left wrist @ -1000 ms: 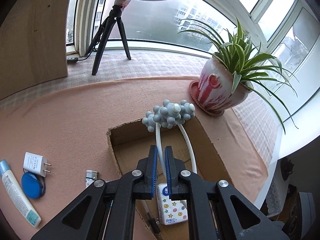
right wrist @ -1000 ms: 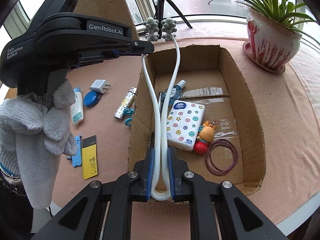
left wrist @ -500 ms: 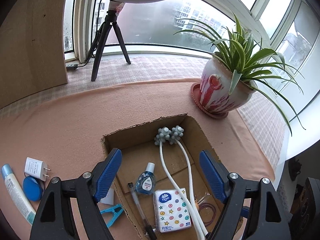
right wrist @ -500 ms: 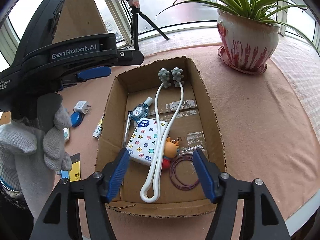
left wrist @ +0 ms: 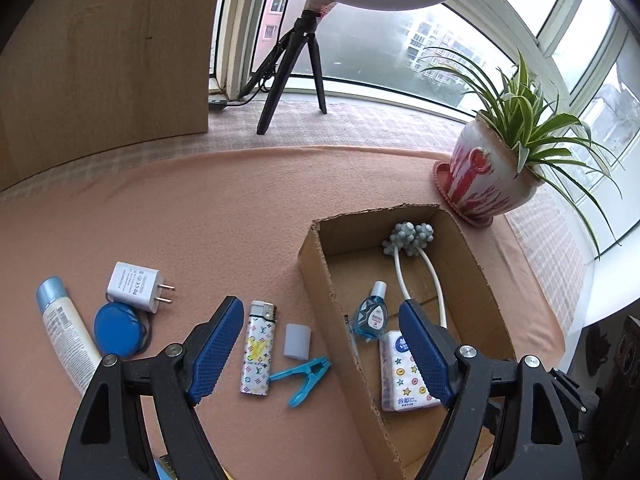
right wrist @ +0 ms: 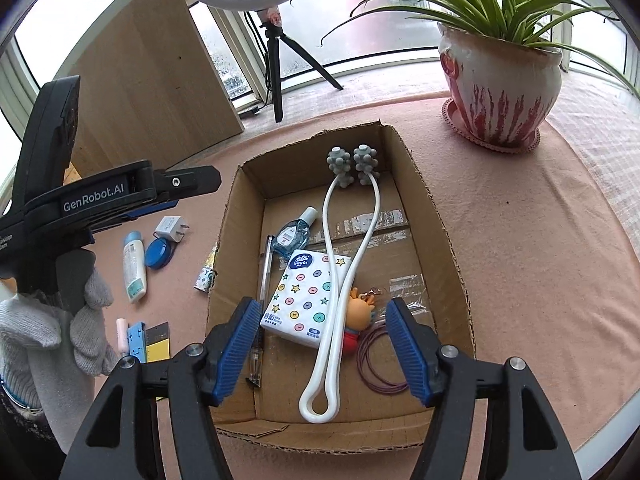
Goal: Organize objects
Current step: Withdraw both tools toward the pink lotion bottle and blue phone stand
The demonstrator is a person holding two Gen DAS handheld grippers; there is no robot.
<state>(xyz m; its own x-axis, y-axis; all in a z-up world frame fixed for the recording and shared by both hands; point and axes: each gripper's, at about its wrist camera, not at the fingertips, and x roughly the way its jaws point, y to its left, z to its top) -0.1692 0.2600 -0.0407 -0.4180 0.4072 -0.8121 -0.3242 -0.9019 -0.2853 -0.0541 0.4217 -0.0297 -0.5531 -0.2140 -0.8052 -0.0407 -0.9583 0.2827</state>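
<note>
Both tongs, left and right, gape wide and empty; massager and tissues lie in the box, lighter and charger remain outside

white looped massager with grey knobbly heads lies flat inside cardboard box.
</note>
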